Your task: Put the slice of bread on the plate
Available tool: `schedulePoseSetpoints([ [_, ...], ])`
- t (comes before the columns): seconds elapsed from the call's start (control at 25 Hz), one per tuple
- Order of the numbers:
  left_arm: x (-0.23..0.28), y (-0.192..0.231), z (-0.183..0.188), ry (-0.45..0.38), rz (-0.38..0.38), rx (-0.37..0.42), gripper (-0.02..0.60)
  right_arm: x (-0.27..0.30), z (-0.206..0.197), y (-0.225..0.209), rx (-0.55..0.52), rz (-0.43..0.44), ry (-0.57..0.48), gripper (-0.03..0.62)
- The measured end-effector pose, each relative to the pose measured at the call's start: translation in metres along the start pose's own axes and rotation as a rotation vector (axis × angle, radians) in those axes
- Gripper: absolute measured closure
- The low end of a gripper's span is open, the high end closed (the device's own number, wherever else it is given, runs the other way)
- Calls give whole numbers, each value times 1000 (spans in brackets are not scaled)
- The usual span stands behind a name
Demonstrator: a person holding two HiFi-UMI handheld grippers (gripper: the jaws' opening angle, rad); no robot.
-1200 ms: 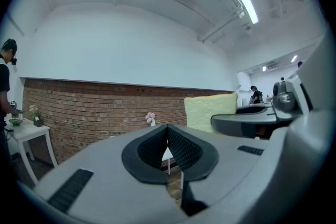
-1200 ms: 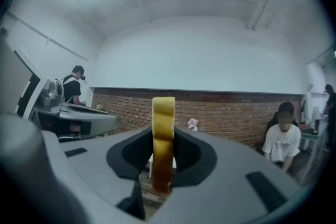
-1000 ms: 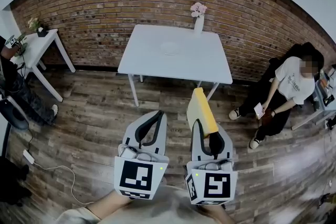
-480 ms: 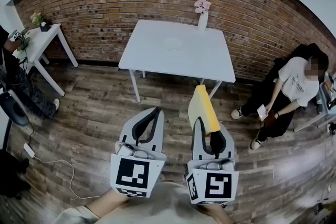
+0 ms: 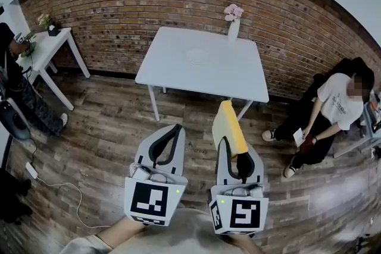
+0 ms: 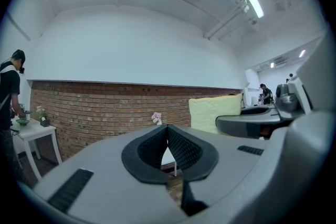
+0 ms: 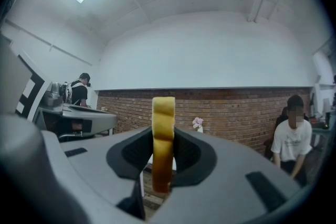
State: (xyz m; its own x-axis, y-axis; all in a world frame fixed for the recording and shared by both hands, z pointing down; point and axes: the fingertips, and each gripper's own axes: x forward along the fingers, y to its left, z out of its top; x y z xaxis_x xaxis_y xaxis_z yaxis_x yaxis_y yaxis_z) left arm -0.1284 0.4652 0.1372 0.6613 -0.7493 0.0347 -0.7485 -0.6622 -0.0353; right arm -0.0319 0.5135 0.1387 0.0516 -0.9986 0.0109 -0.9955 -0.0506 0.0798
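A yellowish slice of bread (image 5: 229,127) stands on edge, pinched in my right gripper (image 5: 228,141), which is shut on its lower part; in the right gripper view the slice (image 7: 163,134) rises upright between the jaws. My left gripper (image 5: 177,128) is beside it on the left, shut and holding nothing; its pad tips meet (image 6: 168,128). Both grippers are level above the wooden floor, short of the white table (image 5: 178,71). A white plate (image 5: 198,56) lies near the table's middle.
A white vase of pink flowers (image 5: 233,22) stands at the table's far right edge. A person sits on the floor at the right (image 5: 333,104). A small white side table (image 5: 50,47) and a standing person (image 5: 15,92) are at the left. A cable (image 5: 53,187) trails over the floor.
Both grippers have drifted a little toward the white table, which now sits lower and nearer in the head view. The bread stays pinched in the right gripper.
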Motion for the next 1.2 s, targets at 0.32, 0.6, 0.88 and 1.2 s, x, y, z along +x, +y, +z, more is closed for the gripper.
schedulePoseSetpoints([
  [0.32, 33, 12, -6, -10, -23, -11, 572, 32, -6, -10, -18, -18, 5, 500],
  [0.6, 89, 41, -14, 0, -40, -23, 572, 89, -12, -21, -17, -33, 11, 500],
  [0.88, 159, 85, -14, 26, -53, -26, 572, 170, -9, -27, -16, -32, 25, 500],
  [1.2, 237, 128, -27, 63, -87, -56, 572, 255, -20, -37, -8, -45, 70, 500],
])
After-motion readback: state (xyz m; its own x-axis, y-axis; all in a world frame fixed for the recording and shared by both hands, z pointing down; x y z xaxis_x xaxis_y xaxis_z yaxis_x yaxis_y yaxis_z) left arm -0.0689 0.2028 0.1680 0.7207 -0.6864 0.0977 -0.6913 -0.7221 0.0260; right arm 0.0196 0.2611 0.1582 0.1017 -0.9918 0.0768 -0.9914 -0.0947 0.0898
